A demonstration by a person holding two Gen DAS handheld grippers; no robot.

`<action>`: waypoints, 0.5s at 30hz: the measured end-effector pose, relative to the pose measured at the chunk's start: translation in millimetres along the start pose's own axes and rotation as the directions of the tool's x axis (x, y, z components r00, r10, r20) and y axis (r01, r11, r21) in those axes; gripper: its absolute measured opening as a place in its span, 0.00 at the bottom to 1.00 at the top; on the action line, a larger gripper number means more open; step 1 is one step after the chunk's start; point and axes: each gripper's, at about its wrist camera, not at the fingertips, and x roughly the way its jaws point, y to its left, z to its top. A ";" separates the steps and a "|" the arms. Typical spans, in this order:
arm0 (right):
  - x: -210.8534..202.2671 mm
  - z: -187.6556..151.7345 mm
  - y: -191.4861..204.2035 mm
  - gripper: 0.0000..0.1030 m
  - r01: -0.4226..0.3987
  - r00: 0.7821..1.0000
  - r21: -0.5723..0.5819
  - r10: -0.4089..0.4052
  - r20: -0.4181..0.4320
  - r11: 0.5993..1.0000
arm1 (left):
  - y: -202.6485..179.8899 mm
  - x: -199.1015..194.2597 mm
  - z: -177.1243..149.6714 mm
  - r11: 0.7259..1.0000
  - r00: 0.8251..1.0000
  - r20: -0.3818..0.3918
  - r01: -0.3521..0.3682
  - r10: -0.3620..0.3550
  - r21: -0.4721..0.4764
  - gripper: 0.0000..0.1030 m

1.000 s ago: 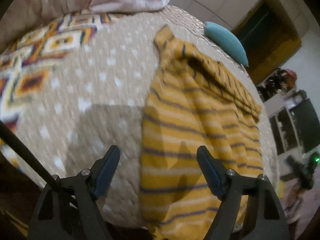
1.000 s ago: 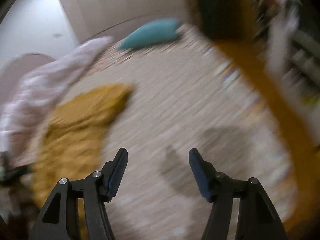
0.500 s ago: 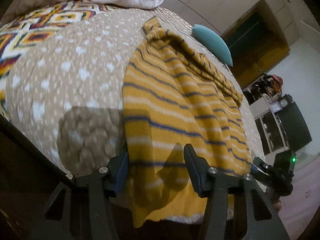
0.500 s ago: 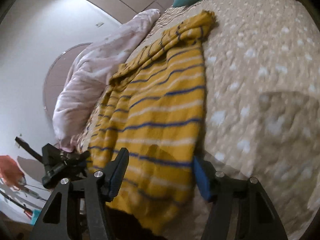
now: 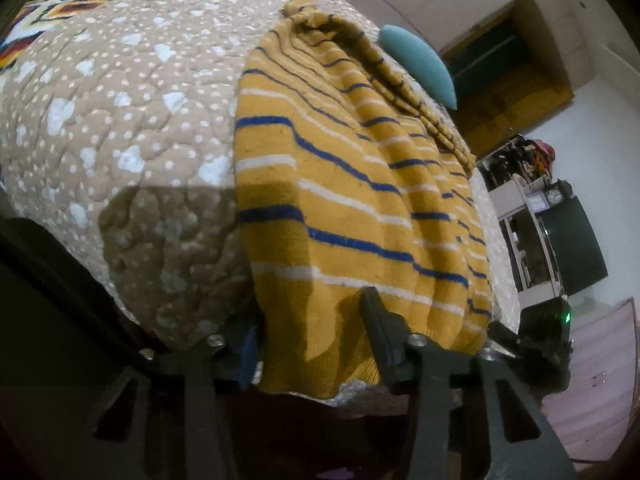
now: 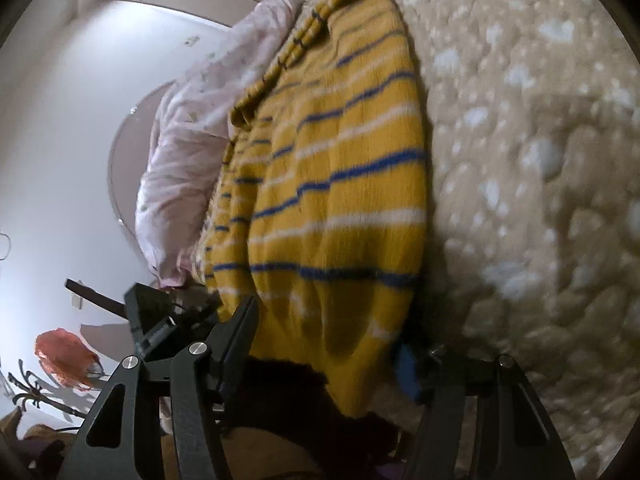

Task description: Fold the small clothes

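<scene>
A: Start close. What are the claws doing?

B: In the left wrist view the left claw (image 5: 310,328) sits at 6 o'clock, jaws spread wide, straddling the hem corner of the yellow striped sweater (image 5: 344,184) where it droops over the edge of the bed (image 5: 132,128). The right claw (image 6: 328,344) is the same in its own view: wide, one finger on either side of the other hem corner, nothing pinched yet.

A: How will the sweater behave?

B: I'd judge it soft and light, a limp knit with no stiffness. It will sag and stretch from wherever it is held, and the loose weave should grip well, so slipping seems unlikely. Snagging a thread is the likelier trouble.

A: Where to take it?

B: At the two bottom corners, through both layers of the ribbed hem, so it lifts evenly.

A: And farther off?

B: The body runs up toward 12 o'clock, a bunched sleeve (image 5: 404,80) lying along its far side. Beyond are a teal pillow (image 5: 420,66) at 1 o'clock and a pink blanket (image 6: 192,136) at 10 o'clock in the right view.
</scene>
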 end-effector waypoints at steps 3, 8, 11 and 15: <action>10.1 -1.4 7.1 0.53 0.050 0.999 -0.023 -0.050 0.001 0.998 | 4.1 -4.9 3.3 1.000 1.000 -0.011 -0.002 0.001 -0.031 0.09; 2.6 3.6 11.2 0.11 0.090 0.996 -0.028 -0.090 0.006 0.996 | -2.2 -40.8 21.4 0.997 0.996 0.069 -0.059 0.061 -0.041 0.07; -17.3 -0.4 30.4 0.09 0.069 0.997 -0.090 -0.067 0.025 0.994 | -15.7 -73.5 20.7 0.999 0.991 0.124 -0.055 0.054 0.000 0.07; -42.6 -17.3 63.4 0.09 0.063 0.998 -0.210 -0.058 0.032 0.976 | -34.8 -100.2 4.1 0.993 0.981 0.172 -0.098 0.085 0.072 0.07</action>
